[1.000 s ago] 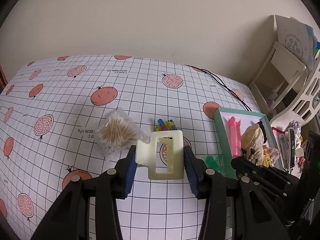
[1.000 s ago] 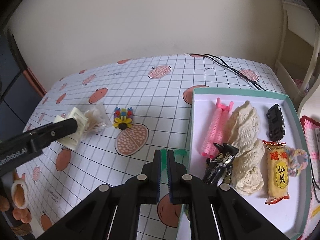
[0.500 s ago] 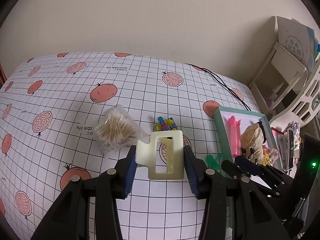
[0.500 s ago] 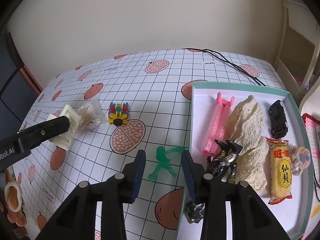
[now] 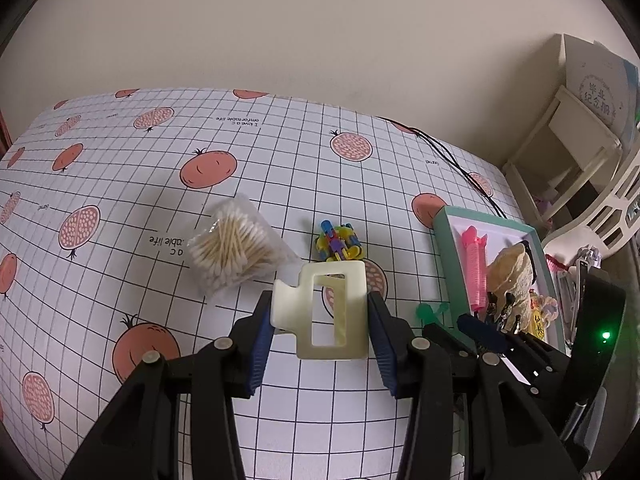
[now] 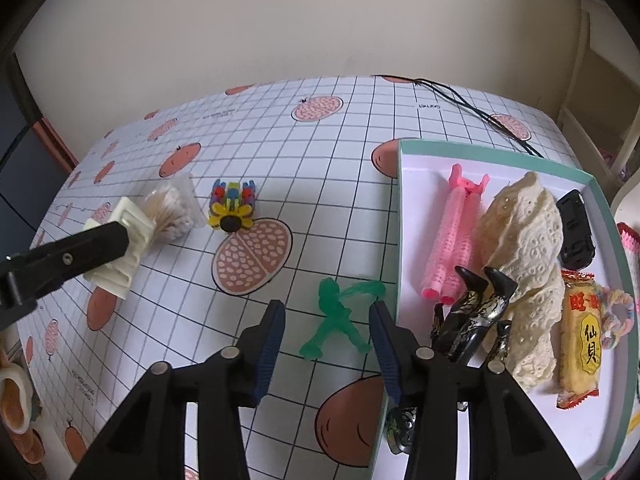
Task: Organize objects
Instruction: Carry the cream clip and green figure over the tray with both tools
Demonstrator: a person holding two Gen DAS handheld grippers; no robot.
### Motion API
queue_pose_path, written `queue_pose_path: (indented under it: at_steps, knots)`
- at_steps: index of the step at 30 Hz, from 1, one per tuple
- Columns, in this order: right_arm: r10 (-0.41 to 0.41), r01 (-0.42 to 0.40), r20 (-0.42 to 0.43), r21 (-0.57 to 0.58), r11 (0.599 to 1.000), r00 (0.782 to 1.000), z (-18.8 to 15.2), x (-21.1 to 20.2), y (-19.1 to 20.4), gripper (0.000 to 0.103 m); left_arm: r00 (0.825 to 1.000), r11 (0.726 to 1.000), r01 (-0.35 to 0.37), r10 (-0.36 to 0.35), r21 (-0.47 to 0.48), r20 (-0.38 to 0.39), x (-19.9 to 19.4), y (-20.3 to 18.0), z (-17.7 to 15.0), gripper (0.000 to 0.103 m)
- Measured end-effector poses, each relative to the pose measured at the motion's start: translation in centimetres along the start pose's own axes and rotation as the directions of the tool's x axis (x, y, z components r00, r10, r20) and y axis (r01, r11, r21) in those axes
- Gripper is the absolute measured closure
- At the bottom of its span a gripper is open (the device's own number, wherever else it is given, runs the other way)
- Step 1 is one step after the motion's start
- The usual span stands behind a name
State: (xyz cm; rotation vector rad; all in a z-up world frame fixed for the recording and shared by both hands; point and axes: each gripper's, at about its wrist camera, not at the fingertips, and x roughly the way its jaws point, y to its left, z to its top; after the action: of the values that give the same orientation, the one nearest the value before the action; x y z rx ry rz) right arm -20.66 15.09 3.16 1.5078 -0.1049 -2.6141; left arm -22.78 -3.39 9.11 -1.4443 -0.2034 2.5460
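Left wrist view
- Left tongs (image 5: 320, 334) hold a cream clip (image 5: 326, 312) across its width, both blue pads pressing its sides; carried clear of the cloth (image 5: 120, 184), likely bound for the tray (image 5: 440, 236).
- Beyond the tips, slightly left: a swab bag (image 5: 232, 250). Straight ahead past the clip: a block toy (image 5: 338, 242). Both loose on the cloth, likely not yet sorted.
- Right of the tips: the tray, with a pink roller (image 5: 474, 264) inside; the right tongs (image 5: 472, 326) sit low beside it.
- Print on the cloth, upside down from here: "I love a comfortable life". A box (image 5: 596, 96) far right carries Chinese characters, too small to read surely.

Right wrist view
- Right tongs (image 6: 328, 338) are opening, pads not touching anything; a green figure (image 6: 336, 322) lies flat on the cloth between the tips, just outside the tray rim (image 6: 398, 240). Reads as lined up for a pickup.
- Right of the tips, in the tray: roller, lace cloth (image 6: 524, 264), black car (image 6: 576, 232), a dark glossy figure (image 6: 476, 312), snack pack (image 6: 582, 344) marked "仙贝", pastel ring (image 6: 618, 320). Grouped there as the sorted pile, I judge.
- Far left: the left tongs with the clip.
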Motion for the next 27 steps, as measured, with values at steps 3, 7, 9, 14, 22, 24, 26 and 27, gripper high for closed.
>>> queue_pose_path:
  at_steps: [3, 7, 9, 14, 22, 24, 26, 27]
  knots:
    - [0.004, -0.004, -0.002, -0.003, 1.000, 1.000, -0.1, 0.1, 0.3, 0.056, 1.000, 1.000, 0.000, 0.000, 0.000, -0.005, 0.1, -0.1, 0.0, 0.056]
    - [-0.005, 0.005, -0.031, -0.021, 1.000, 1.000, -0.3, 0.9, 0.8, 0.056, 1.000, 1.000, -0.001, 0.001, 0.003, -0.010, 0.3, -0.3, 0.0, 0.056]
    - [-0.017, 0.015, -0.047, -0.032, 0.999, 0.999, -0.6, 1.3, 1.1, 0.056, 1.000, 1.000, -0.001, 0.001, 0.003, -0.013, 0.4, -0.3, 0.0, 0.056]
    - [-0.020, 0.018, -0.052, -0.028, 0.999, 0.998, -0.6, 1.5, 1.2, 0.056, 1.000, 1.000, -0.001, 0.001, 0.003, -0.014, 0.5, -0.3, 0.0, 0.056]
    - [-0.034, 0.034, -0.059, -0.010, 0.999, 0.998, -0.7, 1.7, 0.9, 0.074, 1.000, 1.000, -0.004, 0.004, 0.003, -0.021, 0.8, -0.2, -0.1, 0.056]
    - [-0.018, 0.018, -0.060, 0.009, 1.000, 0.998, -0.7, 1.7, 0.5, 0.074, 1.000, 1.000, -0.005, 0.005, 0.002, -0.023, 0.8, -0.2, -0.2, 0.056]
    - [-0.016, 0.016, -0.061, 0.011, 1.000, 0.998, -0.6, 1.7, 0.5, 0.075, 1.000, 1.000, -0.006, 0.006, 0.004, -0.024, 0.9, -0.1, -0.2, 0.056]
    - [-0.018, 0.019, -0.061, 0.010, 1.000, 0.998, -0.6, 1.8, 0.6, 0.075, 1.000, 1.000, -0.006, 0.006, 0.004, -0.025, 0.9, -0.2, -0.2, 0.056]
